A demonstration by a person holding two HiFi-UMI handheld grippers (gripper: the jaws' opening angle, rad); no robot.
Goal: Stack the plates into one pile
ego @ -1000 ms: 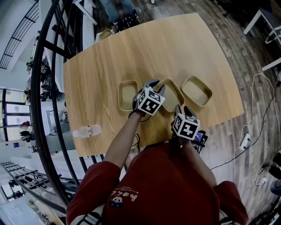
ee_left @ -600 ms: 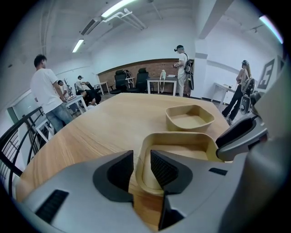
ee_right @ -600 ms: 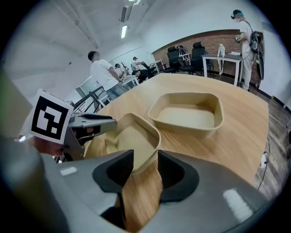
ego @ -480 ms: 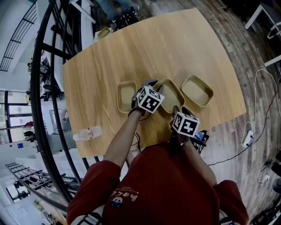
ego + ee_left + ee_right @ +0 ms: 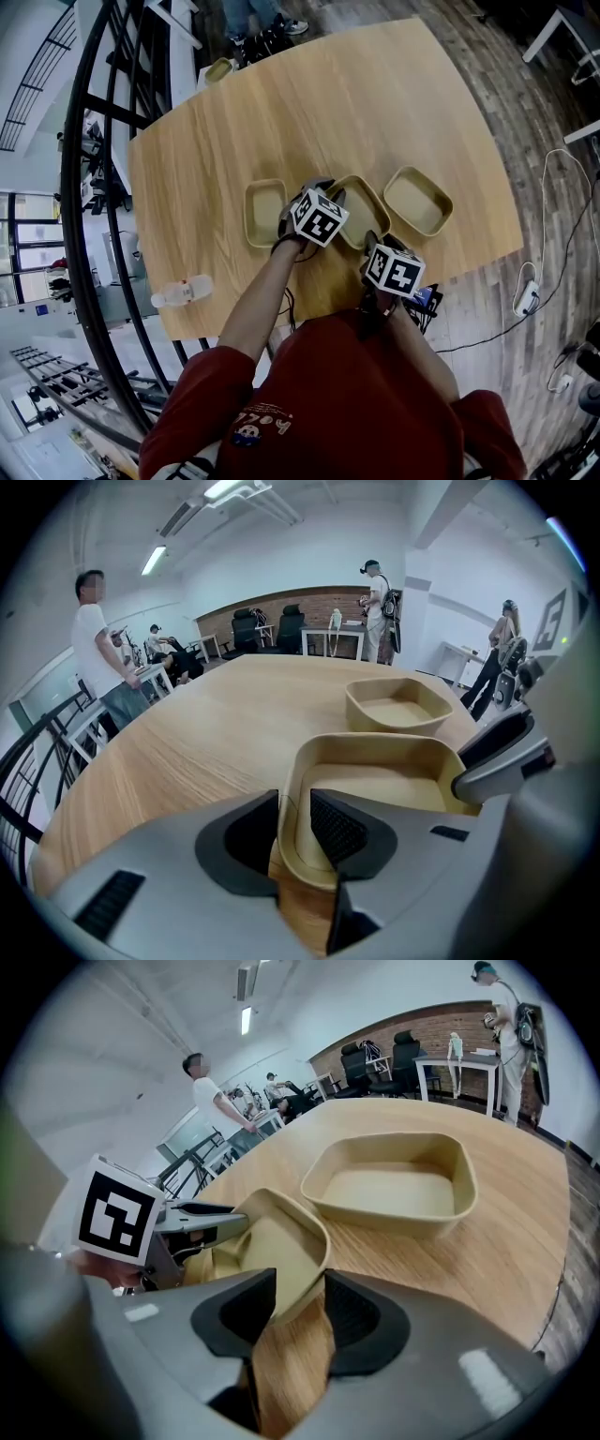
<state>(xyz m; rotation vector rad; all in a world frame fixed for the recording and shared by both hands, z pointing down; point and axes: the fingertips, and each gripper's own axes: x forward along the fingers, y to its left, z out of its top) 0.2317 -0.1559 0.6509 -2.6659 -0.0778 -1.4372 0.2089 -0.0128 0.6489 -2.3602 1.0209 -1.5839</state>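
Three beige rectangular plates lie in a row on the wooden table (image 5: 216, 141): a left plate (image 5: 264, 214), a middle plate (image 5: 361, 202) and a right plate (image 5: 419, 202). My left gripper (image 5: 328, 190) is shut on the middle plate's (image 5: 375, 780) left wall, which runs between its fingers (image 5: 337, 829). That plate (image 5: 272, 1241) is tilted, its left side raised. My right gripper (image 5: 382, 236) stands open at the plate's near right corner, with the rim between its fingers (image 5: 352, 1321). The right plate (image 5: 394, 1190) lies flat beyond, untouched.
A plastic bottle (image 5: 185, 291) lies near the table's front left edge. A black railing (image 5: 94, 187) runs along the left side. Cables and a power strip (image 5: 525, 300) lie on the floor at the right. A person in a white shirt (image 5: 98, 649) stands beyond the table.
Both grippers stay at the middle plate, almost where they were. The head view has drifted slightly, so everything sits a little to the left.
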